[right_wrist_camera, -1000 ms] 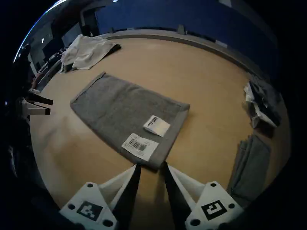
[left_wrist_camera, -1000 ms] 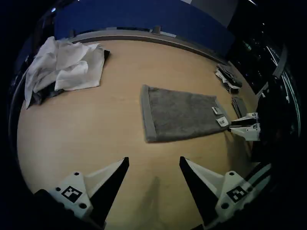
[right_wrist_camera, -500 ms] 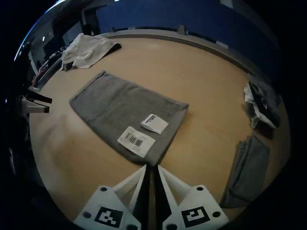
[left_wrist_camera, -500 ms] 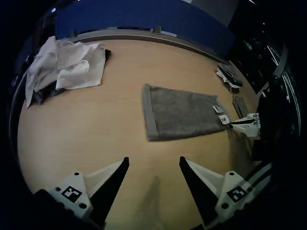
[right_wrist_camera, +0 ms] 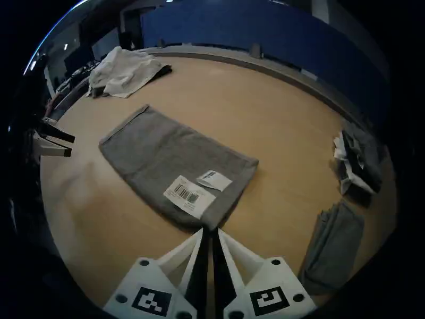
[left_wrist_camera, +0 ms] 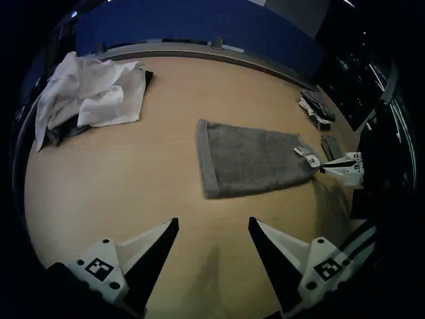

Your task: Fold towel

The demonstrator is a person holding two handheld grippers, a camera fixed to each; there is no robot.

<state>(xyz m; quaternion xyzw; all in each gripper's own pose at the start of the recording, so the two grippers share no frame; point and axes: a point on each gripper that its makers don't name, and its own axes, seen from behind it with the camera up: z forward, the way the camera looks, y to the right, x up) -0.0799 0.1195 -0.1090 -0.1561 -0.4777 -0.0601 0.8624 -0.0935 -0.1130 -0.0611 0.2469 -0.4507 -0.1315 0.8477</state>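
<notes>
A grey towel [left_wrist_camera: 249, 159] lies spread on the wooden table [left_wrist_camera: 106, 175], with two white tags [right_wrist_camera: 190, 193] near one corner. My right gripper [right_wrist_camera: 209, 234] is shut on that tagged corner, which is raised a little off the table. The left gripper view shows the right gripper [left_wrist_camera: 340, 169] pinching the towel's far right end. At the bottom of that view my left gripper [left_wrist_camera: 212, 228] stands open, short of the towel's near long edge, nothing between its fingers. The right gripper view has the left gripper [right_wrist_camera: 53, 144] off to the left, apart from the towel [right_wrist_camera: 164, 154].
A heap of white cloth [left_wrist_camera: 90, 95] lies at the back left of the table. Folded grey cloths [right_wrist_camera: 332, 244] and a small dark and white pile [right_wrist_camera: 356, 165] sit near the right end. A blue partition [left_wrist_camera: 202, 24] runs behind the table's far edge.
My right gripper's fingers closed on the towel's tagged corner and lifted it slightly. The left gripper has stayed open in the same place.
</notes>
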